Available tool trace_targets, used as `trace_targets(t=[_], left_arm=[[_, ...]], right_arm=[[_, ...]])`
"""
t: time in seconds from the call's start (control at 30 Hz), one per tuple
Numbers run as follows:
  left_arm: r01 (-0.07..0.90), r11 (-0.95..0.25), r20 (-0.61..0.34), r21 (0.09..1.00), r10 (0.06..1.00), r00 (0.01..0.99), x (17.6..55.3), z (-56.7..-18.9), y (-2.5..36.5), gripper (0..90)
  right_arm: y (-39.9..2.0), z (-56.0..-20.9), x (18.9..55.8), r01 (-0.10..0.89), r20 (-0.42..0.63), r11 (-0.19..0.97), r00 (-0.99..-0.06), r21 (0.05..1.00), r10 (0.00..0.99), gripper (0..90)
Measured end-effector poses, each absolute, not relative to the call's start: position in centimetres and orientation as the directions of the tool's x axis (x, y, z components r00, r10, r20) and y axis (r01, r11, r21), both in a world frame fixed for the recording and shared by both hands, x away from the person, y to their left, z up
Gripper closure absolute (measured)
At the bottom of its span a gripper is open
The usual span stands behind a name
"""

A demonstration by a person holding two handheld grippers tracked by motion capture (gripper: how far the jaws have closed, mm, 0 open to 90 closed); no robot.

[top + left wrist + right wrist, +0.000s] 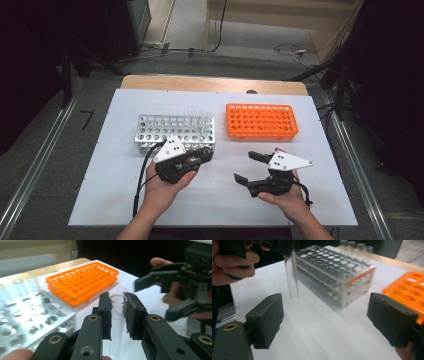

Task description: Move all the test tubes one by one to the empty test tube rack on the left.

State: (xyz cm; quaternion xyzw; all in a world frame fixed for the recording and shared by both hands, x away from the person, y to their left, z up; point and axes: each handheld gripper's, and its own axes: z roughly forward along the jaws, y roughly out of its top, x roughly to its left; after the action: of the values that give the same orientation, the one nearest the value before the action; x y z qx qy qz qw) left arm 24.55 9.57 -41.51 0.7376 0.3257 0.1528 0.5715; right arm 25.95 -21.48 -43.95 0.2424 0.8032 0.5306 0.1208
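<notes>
Nearest, left gripper (117, 312) clamped on a clear glass test tube (117, 315), pads pressing both sides just below the rim, tube lifted off the white table (220, 200). Right gripper (324, 322) spread wide, nothing between its jaws, facing the tube. Beyond: metal rack (175, 131) holding more tubes at its far right corner; orange rack (261, 121) beside it, apart.

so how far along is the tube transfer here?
Early on. Done: the left gripper has closed on one glass tube, lifted clear of the metal rack. In hand: that tube hangs over the table between the racks, with the right gripper open and empty beside it. Left: the orange rack looks empty, and several tubes stand in the metal rack's far corner.
</notes>
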Motion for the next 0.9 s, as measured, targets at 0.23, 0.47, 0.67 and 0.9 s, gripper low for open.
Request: trace_targets(t=[0.23, 0.47, 0.67, 0.9], left_arm=[[0.306, -0.088, -0.16, 0.948, 0.701, 0.695, 26.3, -40.4, 12.3, 76.8], [0.29, -0.055, -0.156, 0.955, 0.74, 0.655, 27.7, -39.0, 14.5, 76.8], [0.288, -0.048, -0.148, 0.956, 0.77, 0.621, 29.4, -38.2, 15.9, 76.8], [0.296, -0.026, -0.16, 0.955, 0.794, 0.587, 31.6, -37.8, 16.8, 76.8]], right_arm=[[-24.9, -44.0, 25.9, 0.285, 0.078, 0.28, -0.814, 0.917, 0.575, 1.0], [-27.2, -44.3, 25.5, 0.31, 0.084, 0.275, -0.788, 0.91, 0.61, 1.0], [-29.1, -44.5, 25.3, 0.33, 0.097, 0.257, -0.764, 0.908, 0.638, 0.0], [-31.1, -45.2, 25.0, 0.352, 0.088, 0.278, -0.745, 0.894, 0.661, 0.0]])
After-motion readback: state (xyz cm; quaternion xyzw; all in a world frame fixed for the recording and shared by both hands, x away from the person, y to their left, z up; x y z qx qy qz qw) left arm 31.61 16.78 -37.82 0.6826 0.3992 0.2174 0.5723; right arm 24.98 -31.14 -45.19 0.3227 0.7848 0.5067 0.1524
